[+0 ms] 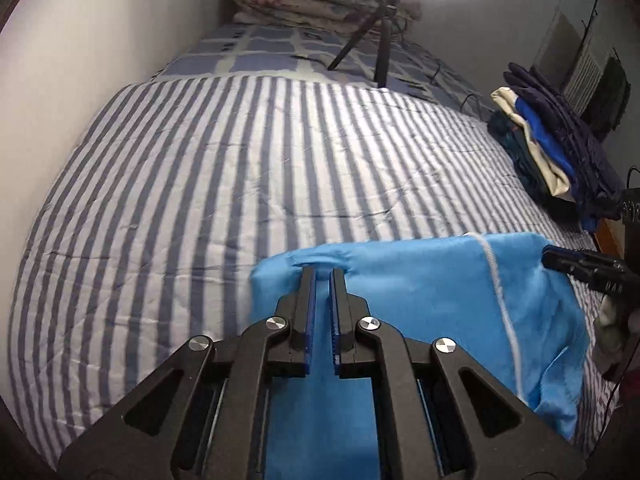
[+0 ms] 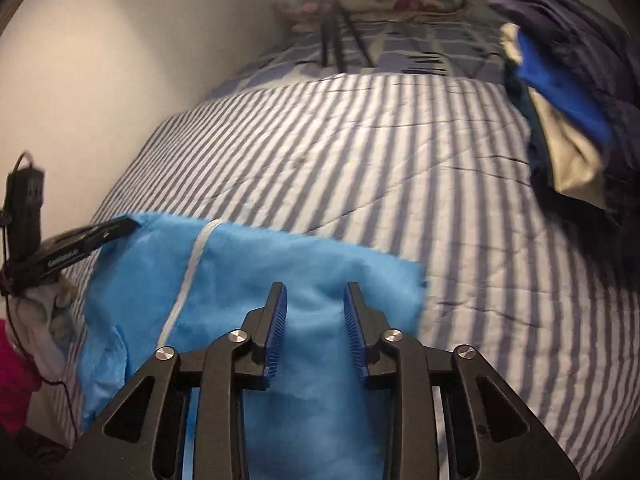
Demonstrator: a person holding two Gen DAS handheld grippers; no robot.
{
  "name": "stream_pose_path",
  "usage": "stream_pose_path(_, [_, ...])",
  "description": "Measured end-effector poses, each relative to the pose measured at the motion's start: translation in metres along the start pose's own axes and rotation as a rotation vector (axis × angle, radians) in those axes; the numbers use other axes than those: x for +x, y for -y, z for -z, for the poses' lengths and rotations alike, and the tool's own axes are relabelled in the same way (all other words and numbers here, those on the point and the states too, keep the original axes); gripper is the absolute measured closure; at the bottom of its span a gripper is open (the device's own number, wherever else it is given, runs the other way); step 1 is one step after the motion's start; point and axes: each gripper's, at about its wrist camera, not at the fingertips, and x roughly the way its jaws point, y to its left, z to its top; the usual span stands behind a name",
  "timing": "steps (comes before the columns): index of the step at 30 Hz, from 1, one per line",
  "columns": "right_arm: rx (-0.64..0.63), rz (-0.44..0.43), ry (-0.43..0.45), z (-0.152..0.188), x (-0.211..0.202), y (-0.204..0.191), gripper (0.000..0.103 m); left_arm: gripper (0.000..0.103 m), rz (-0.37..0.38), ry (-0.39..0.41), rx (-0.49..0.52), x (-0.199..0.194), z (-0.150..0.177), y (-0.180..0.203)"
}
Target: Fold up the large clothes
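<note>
While both grippers carry the blue garment (image 1: 420, 292) over the striped bedspread (image 1: 200, 184), the grip looks lopsided. Left gripper (image 1: 323, 274) is clamped on the garment's top edge, jaws nearly together with a pucker of cloth pinched at the tips. Right gripper (image 2: 316, 290) has its jaws standing clearly apart, cloth draped between and under the pads; right-wrist view is blurred, so whether either pad bites the cloth I can't tell, but they don't look pressed on it. Garment hangs near the bed's near edge, upper hem stretched between the two grippers, white seam line (image 2: 188, 276) running down it, lower part out of view below the cameras. Risks, my read: if the right side isn't really held, that corner drops and the hem goes slack, so the fold comes out skewed or the cloth bunches up. Left is a small tip pinch on thin, slippery-looking fabric, so any tug sideways could pull it out. The stack of folded clothes (image 1: 560, 152) sits at the bed's right edge; a wide swing on that side could clip it and topple it. The tripod (image 1: 376, 48) stands further up the bed, well apart, only a concern if the garment gets thrown far forward. Laying down before the hem is taut would trap wrinkles.
</note>
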Motion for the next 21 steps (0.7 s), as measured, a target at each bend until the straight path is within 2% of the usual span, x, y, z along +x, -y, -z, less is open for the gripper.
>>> stream_pose_path(2, [0.029, 0.001, -0.018, 0.003, 0.000, 0.014, 0.075, 0.099, -0.019, -0.015, -0.011, 0.003, 0.006, -0.008])
stream_pose_path(4, [0.037, 0.042, -0.024, 0.003, 0.004, 0.023, 0.075, 0.099, -0.055, -0.031, -0.018, 0.011, 0.013, -0.017])
stream_pose_path(6, [0.082, 0.067, -0.023, 0.009, 0.005, 0.040, 0.064, 0.097, -0.077, -0.046, -0.010, 0.020, 0.020, -0.022])
stream_pose_path(7, [0.118, 0.050, -0.019, 0.013, 0.004, 0.047, 0.061, 0.094, -0.064, -0.030, -0.013, 0.019, 0.024, -0.025])
stream_pose_path(9, [0.181, -0.006, -0.016, 0.019, 0.003, 0.063, 0.061, 0.094, -0.042, -0.034, -0.048, 0.016, 0.023, -0.030])
stream_pose_path(12, [0.159, 0.024, -0.009, 0.023, -0.015, 0.062, 0.061, 0.092, -0.010, -0.019, -0.127, 0.000, 0.022, -0.045])
stream_pose_path(13, [0.148, 0.022, -0.007, 0.025, -0.024, 0.060, 0.060, 0.087, 0.014, -0.020, -0.160, -0.005, 0.022, -0.052])
stream_pose_path(16, [0.138, -0.054, 0.001, 0.035, -0.047, 0.056, 0.059, 0.062, 0.130, -0.049, -0.271, -0.024, 0.029, -0.072])
stream_pose_path(17, [0.141, -0.086, -0.004, 0.039, -0.053, 0.056, 0.054, 0.056, 0.177, -0.076, -0.309, -0.030, 0.036, -0.079])
stream_pose_path(19, [0.165, -0.147, -0.017, 0.052, -0.061, 0.058, 0.048, 0.055, 0.239, -0.120, -0.356, -0.034, 0.045, -0.085])
stream_pose_path(21, [0.210, -0.204, -0.033, 0.062, -0.063, 0.063, 0.048, 0.055, 0.316, -0.174, -0.421, -0.035, 0.060, -0.093])
